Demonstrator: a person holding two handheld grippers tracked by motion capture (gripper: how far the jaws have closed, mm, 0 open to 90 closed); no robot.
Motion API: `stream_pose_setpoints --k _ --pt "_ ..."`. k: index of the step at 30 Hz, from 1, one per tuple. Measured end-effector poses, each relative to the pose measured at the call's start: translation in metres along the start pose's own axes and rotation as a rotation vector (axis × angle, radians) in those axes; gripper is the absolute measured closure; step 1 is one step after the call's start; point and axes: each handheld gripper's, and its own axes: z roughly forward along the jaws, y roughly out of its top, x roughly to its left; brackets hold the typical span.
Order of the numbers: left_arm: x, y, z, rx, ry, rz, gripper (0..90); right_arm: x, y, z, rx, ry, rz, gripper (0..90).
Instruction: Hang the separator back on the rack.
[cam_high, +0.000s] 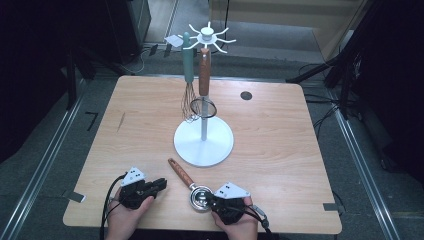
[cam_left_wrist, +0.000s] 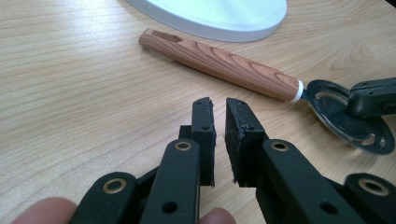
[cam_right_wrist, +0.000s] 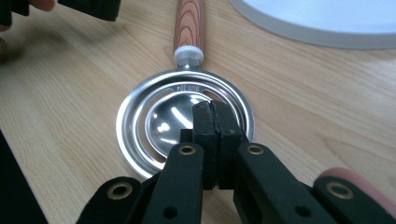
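Observation:
A utensil with a wooden handle (cam_high: 181, 173) and a round slotted steel head (cam_high: 197, 198) lies flat on the table in front of the white stand. My right gripper (cam_high: 210, 200) is shut, its tips resting over the steel head (cam_right_wrist: 140, 116), pads pressed together with nothing between them. The handle (cam_right_wrist: 189, 23) points away from it. My left gripper (cam_high: 162, 184) sits to the left of the handle (cam_left_wrist: 224, 65), its jaws nearly together and holding nothing (cam_left_wrist: 219, 105). The right gripper's black tip (cam_left_wrist: 373, 95) shows over the steel head.
The white stand's round base (cam_high: 203, 141) sits mid-table just behind the utensil. From its top hooks hang a teal-handled whisk (cam_high: 188, 60) and a wooden-handled ring strainer (cam_high: 204, 72). A dark round hole (cam_high: 245, 95) is at the table's back right.

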Motion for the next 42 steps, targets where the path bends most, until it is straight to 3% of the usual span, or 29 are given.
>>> stream_pose_setpoints --k 23,32,42 --pt "-0.001 0.000 0.002 0.004 0.001 0.001 82.6 -0.041 -0.001 -0.013 0.015 -0.093 0.066 90.0" --pt "0.000 0.000 0.002 0.007 0.002 0.000 82.6 -0.052 -0.002 -0.018 0.014 -0.134 0.070 90.0" --pt "0.000 0.000 0.002 0.003 0.000 -0.002 83.3 -0.058 0.001 -0.026 -0.003 -0.119 0.085 85.5"
